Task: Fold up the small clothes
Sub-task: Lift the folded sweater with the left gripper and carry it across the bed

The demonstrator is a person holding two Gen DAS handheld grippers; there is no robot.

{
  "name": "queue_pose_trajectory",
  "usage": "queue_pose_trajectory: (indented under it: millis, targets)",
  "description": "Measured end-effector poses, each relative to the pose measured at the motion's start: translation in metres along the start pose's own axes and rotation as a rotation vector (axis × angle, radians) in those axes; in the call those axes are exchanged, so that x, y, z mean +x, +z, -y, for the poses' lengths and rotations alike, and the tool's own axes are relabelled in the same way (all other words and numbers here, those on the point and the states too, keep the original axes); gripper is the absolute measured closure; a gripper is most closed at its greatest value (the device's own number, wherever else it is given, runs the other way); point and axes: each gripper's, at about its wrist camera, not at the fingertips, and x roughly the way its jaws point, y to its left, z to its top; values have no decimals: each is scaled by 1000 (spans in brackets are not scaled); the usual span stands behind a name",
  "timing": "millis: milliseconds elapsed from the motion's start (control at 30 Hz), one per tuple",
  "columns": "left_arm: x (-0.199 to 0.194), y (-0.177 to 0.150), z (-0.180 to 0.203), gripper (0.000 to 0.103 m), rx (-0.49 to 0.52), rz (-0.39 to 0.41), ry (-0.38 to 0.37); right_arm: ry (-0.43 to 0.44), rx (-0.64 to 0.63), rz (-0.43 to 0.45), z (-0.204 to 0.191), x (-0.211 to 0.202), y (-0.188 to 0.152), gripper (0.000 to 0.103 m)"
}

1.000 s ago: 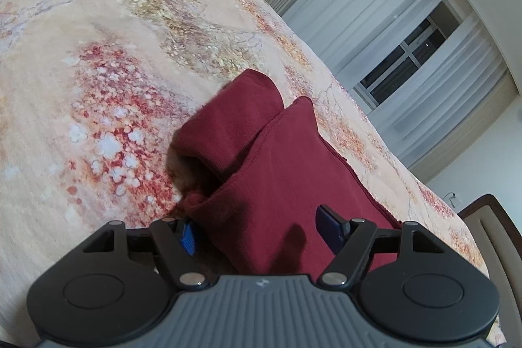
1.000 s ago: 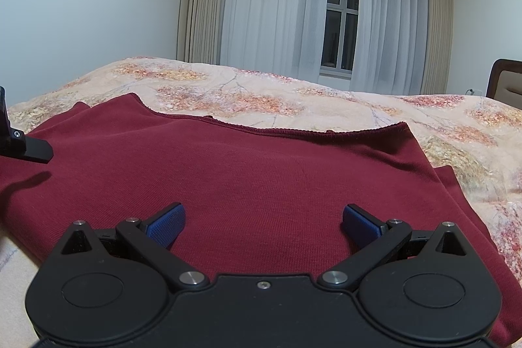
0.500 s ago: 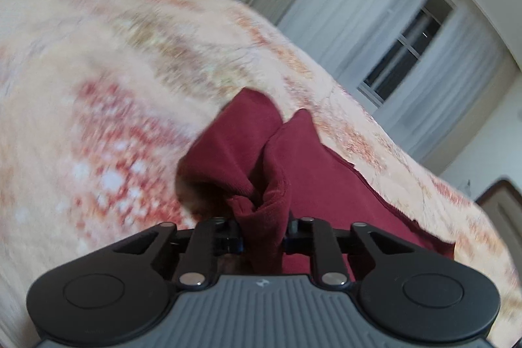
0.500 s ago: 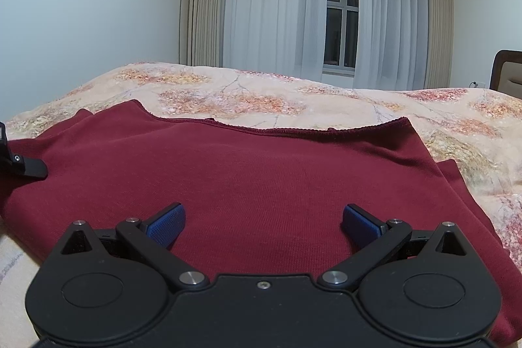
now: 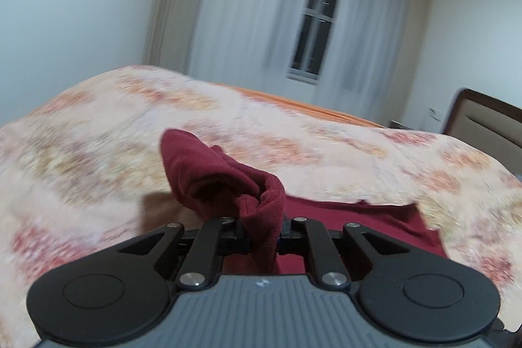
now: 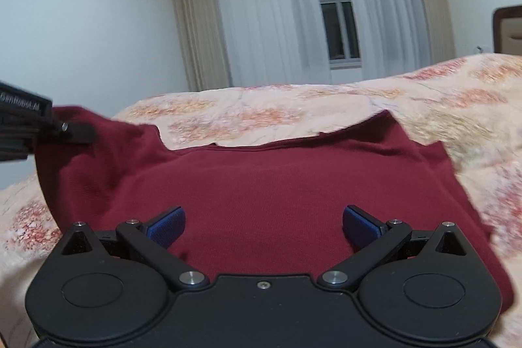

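Through my left wrist camera, my left fingers (image 5: pixel 262 235) are closing, nearly together, and pinch a bunched fold of the dark red garment (image 5: pixel 225 181), which rises in a crumpled peak just ahead of them, lifted off the bed (image 5: pixel 98 152); the rest of the cloth lies flat beyond to the right. The bedspread is peach with blurred orange and red flower patches. Behind it stand a pale wall, sheer white curtains (image 5: pixel 254 22) over a dark window and, at far right, a brown headboard (image 5: pixel 483 126). Through my right wrist camera, my right fingers (image 6: pixel 262 225) stand wide apart and grip nothing; the garment (image 6: pixel 277 185) spreads flat on the bed (image 6: pixel 456 106) under and ahead of them. At the left its corner is pulled up by my left fingers (image 6: pixel 78 132). The curtains (image 6: pixel 261 22) and window fill the back.
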Motion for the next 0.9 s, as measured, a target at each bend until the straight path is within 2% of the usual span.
queue_pose_trajectory:
  millis: [167,333,500,633,800,900]
  targets:
    - [6,9,43,91,110,-12,-75,-110,-28,12,15,-29,-6,0]
    - [11,6,87,91,219,-32,-157,-205,-97,69,34,-75,-25,0]
    - [13,-12,134,91,300,-69,-259,-264,-60,66,58,-115,-45,0]
    - [12,-39,166,91,384,-113,-317,-301,-25,61,75,-138,-55,0]
    - [17,-69,176,91,431,-168,-324,-345,7,58,93,-149,-59,0]
    - [16,-73,168,90,399,-184,-334,-347,43,48,98,-151,-62,0]
